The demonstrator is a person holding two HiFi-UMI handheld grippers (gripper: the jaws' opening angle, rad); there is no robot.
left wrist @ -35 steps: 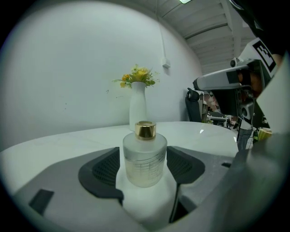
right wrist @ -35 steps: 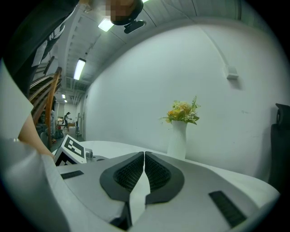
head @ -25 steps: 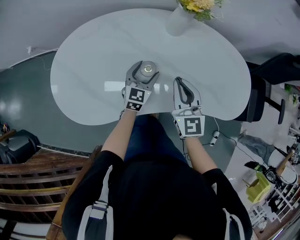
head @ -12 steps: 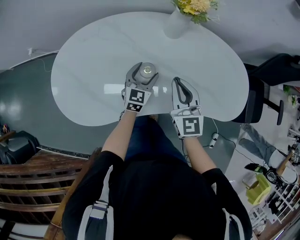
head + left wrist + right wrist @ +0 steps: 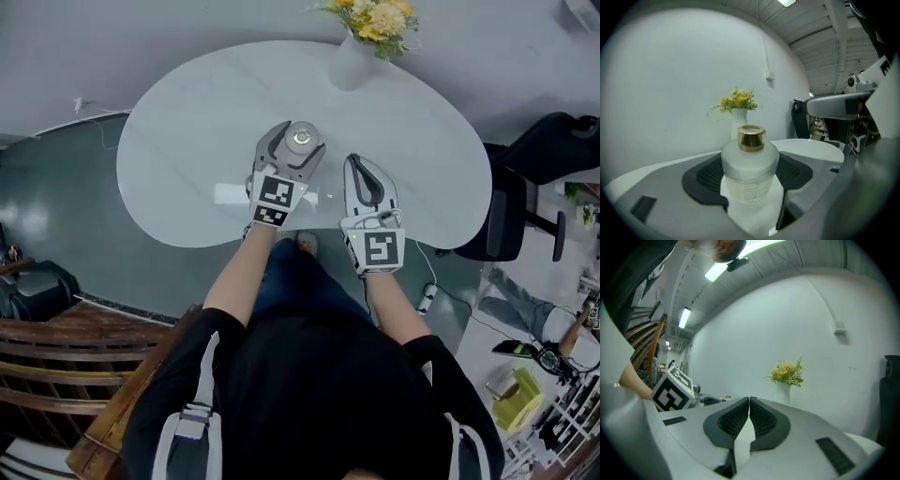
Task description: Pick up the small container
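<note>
left tongs clamp small container (gold cap); right tongs closed

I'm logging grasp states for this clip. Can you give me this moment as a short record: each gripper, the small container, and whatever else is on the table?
left gripper: shut on the small container, a pad against each side
right gripper: jaws together, nothing between them, beside the left gripper
small container: frosted bottle with a gold cap, upright
lifted off the table: cannot tell
table: white, rounded
also on table: white vase of yellow flowers at the far edge, apart from both grippers
</note>
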